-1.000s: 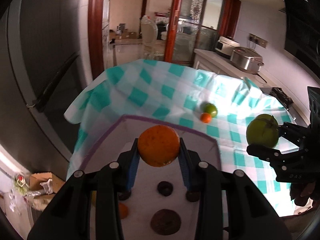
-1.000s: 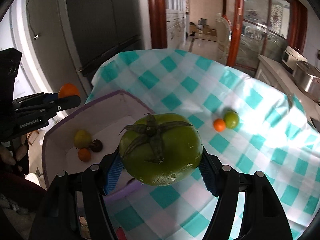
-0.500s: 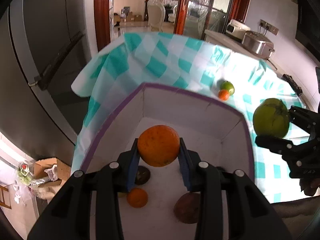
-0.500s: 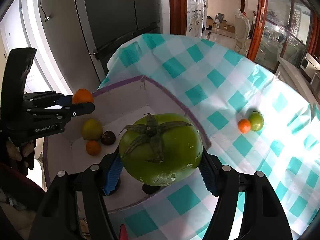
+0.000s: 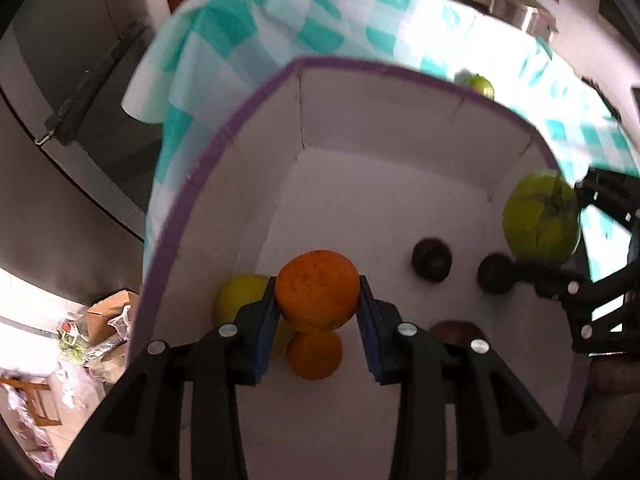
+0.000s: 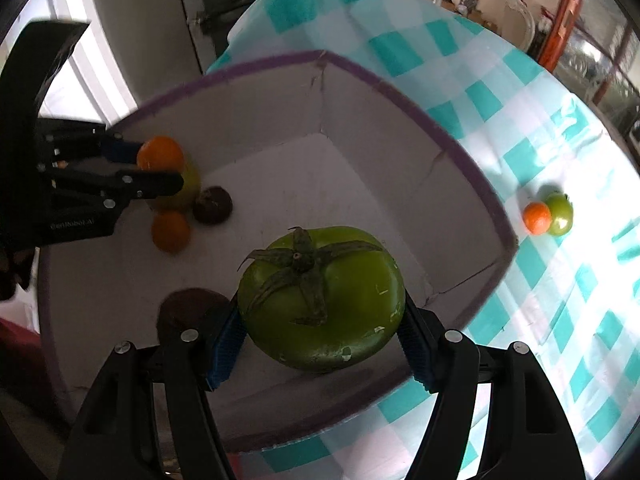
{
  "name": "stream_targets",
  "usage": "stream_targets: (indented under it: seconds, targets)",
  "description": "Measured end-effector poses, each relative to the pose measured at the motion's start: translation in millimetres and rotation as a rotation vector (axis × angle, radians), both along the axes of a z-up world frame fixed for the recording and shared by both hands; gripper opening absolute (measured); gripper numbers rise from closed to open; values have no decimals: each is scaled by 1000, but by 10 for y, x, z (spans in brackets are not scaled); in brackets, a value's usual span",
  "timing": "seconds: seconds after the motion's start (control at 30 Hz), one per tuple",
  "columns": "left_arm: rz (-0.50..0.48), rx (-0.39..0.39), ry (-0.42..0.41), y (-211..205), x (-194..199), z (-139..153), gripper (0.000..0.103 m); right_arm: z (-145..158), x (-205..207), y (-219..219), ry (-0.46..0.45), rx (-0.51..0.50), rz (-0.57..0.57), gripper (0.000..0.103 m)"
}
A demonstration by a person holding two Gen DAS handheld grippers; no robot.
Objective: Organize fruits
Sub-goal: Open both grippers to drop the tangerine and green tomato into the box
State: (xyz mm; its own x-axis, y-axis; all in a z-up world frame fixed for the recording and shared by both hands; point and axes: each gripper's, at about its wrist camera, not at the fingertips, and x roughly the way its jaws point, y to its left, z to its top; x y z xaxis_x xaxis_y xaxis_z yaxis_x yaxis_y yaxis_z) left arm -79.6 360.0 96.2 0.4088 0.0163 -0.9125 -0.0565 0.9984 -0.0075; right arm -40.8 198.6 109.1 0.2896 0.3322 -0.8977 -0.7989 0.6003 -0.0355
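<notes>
My left gripper (image 5: 318, 312) is shut on an orange (image 5: 318, 290) and holds it low inside the white box with a purple rim (image 5: 224, 140), above a smaller orange (image 5: 315, 354) and a yellow fruit (image 5: 240, 300). My right gripper (image 6: 320, 336) is shut on a big green tomato (image 6: 320, 300) and holds it inside the same box (image 6: 400, 92) near its right wall. The left gripper with its orange (image 6: 160, 154) also shows in the right wrist view. Dark fruits (image 5: 432, 258) (image 6: 213, 205) lie on the box floor.
A small orange fruit (image 6: 537, 218) and a small green fruit (image 6: 560, 214) lie together on the teal checked tablecloth (image 6: 520, 128) right of the box. A dark fridge (image 5: 60, 100) stands left of the table. Clutter lies on the floor at lower left.
Both grippers have moved down into the box with their fruits. The box now fills both views, and the fruits on its floor are closer.
</notes>
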Motion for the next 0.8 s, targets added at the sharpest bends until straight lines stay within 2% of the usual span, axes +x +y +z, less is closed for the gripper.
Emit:
stream_targets:
  seconds: [0.1, 0.2, 0.27, 0.33, 0.4, 0.53, 0.6, 0.67, 0.8]
  targets:
    - [-2, -13, 28, 35, 10, -71, 38, -13, -4, 31, -15, -16, -6, 68]
    - [1, -9, 49, 56, 33, -114, 40, -43, -47, 97, -61, -73, 24, 68]
    - [8, -12, 56, 64, 36, -124, 50, -73, -45, 139, -55, -102, 41, 68]
    - [17, -12, 54, 70, 37, -112, 64, -105, -56, 182, -67, -134, 54, 68]
    - [29, -17, 48, 90, 22, -101, 70, -139, -93, 223, -70, -160, 74, 68]
    - [38, -24, 41, 98, -34, -97, 74, -118, -158, 249, -77, -141, 86, 70]
    - [28, -17, 43, 56, -60, -111, 78, -68, -151, 255, -94, -125, 76, 81]
    - [26, -6, 30, 15, -83, -98, 81, -21, -129, 244, -98, -109, 64, 82]
    - [85, 44, -5, 4, -90, -29, 99, 61, -96, 183, -106, -73, 40, 86]
